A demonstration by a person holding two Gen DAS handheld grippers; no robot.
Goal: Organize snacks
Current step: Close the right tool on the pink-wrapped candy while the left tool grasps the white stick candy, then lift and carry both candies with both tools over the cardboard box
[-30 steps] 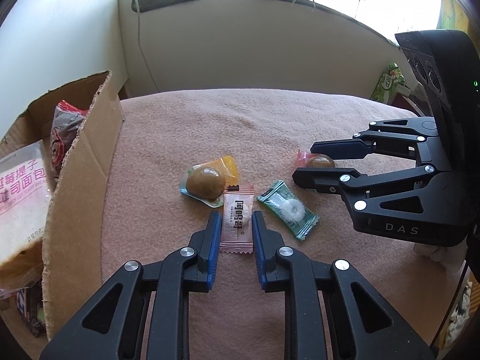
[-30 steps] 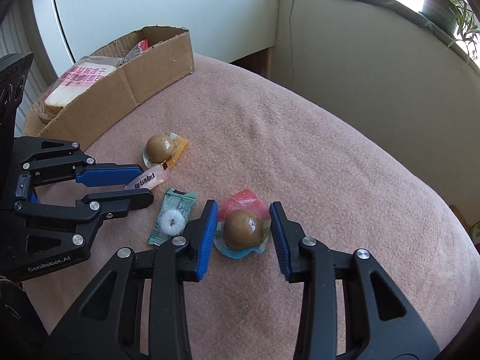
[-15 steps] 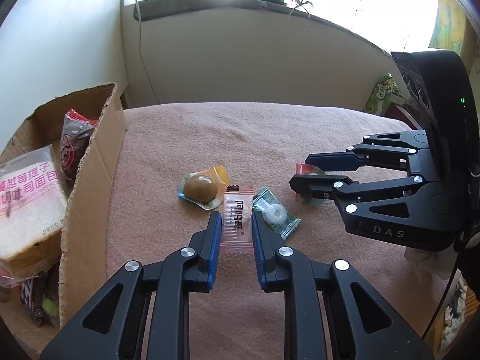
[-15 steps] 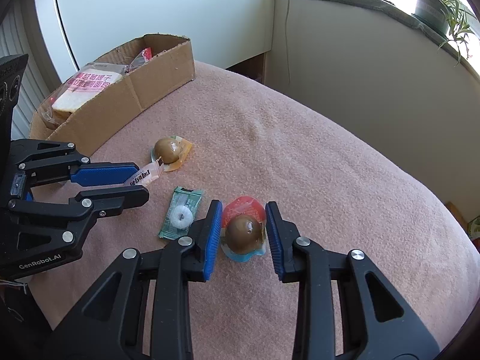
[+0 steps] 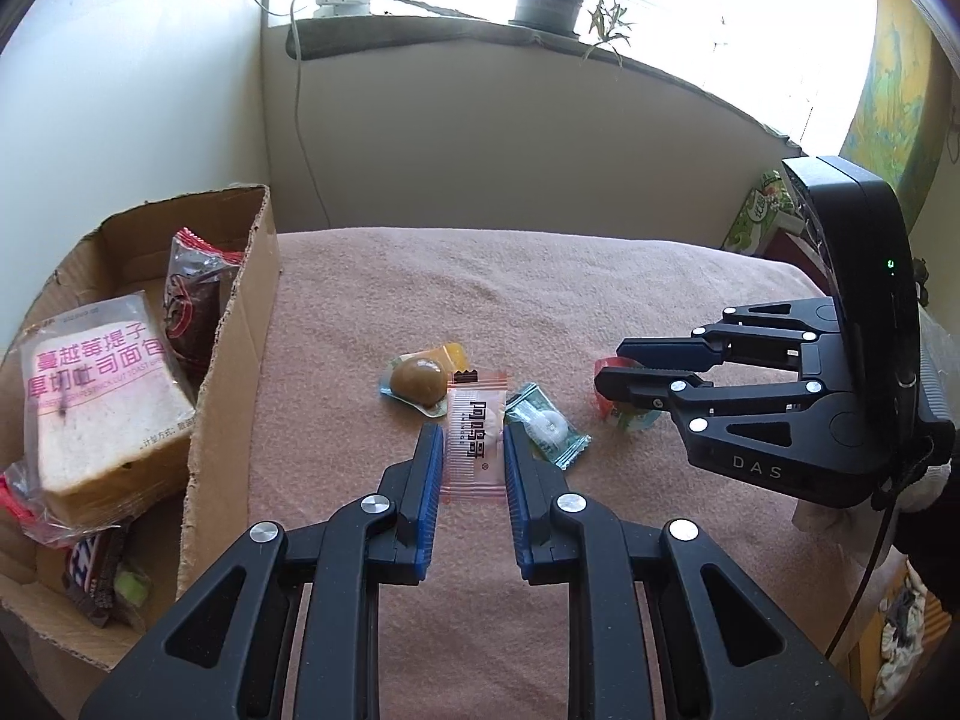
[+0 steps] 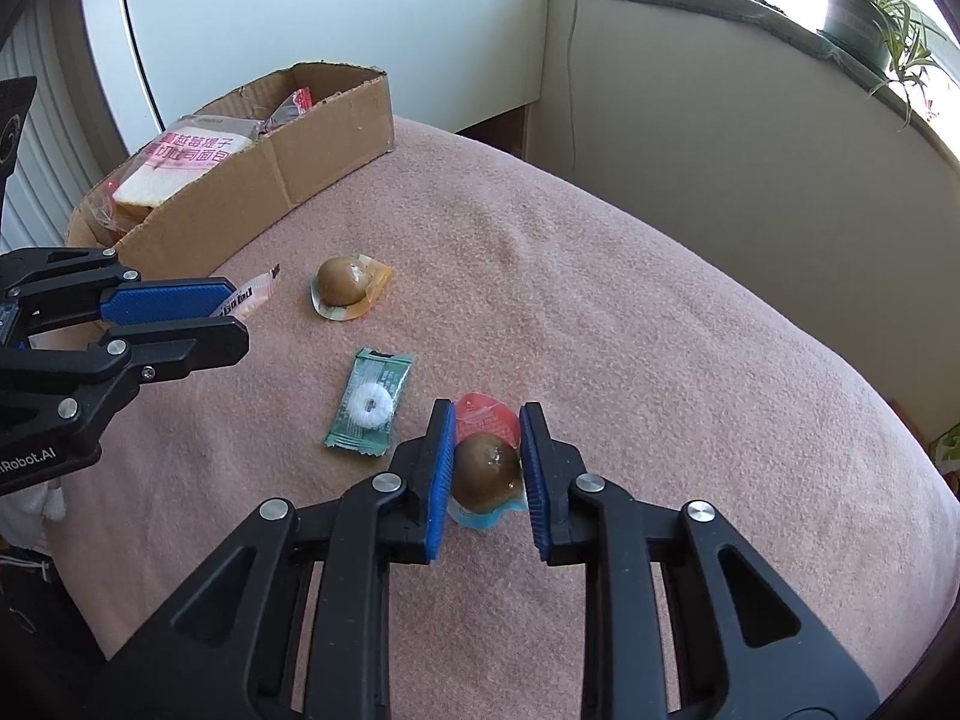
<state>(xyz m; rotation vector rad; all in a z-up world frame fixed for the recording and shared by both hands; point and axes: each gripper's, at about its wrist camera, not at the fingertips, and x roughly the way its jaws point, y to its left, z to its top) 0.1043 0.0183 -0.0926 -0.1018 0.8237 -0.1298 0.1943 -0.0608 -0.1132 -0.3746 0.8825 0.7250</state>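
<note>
My left gripper (image 5: pixel 473 438) is shut on a pink-and-white candy wrapper (image 5: pixel 475 444) and holds it above the pink blanket; it also shows in the right wrist view (image 6: pixel 255 294). My right gripper (image 6: pixel 485 420) is shut on a brown egg pack with a red top (image 6: pixel 485 462), seen from the side in the left wrist view (image 5: pixel 624 411). A second egg pack with an orange top (image 5: pixel 420 381) (image 6: pixel 345 285) and a green mint candy (image 5: pixel 546 426) (image 6: pixel 370 405) lie on the blanket between the grippers.
An open cardboard box (image 5: pixel 231 360) (image 6: pixel 270 174) stands at the left, holding a bag of sliced bread (image 5: pixel 99 396), a dark red packet (image 5: pixel 192 300) and other snacks. A green packet (image 5: pixel 756 219) lies at the far right by the wall. A plant pot (image 5: pixel 549 0) stands on the sill.
Both grippers have risen, each carrying its item off the blanket. The right jaws closed onto the egg pack. The orange-topped egg pack and the green candy stayed put.
</note>
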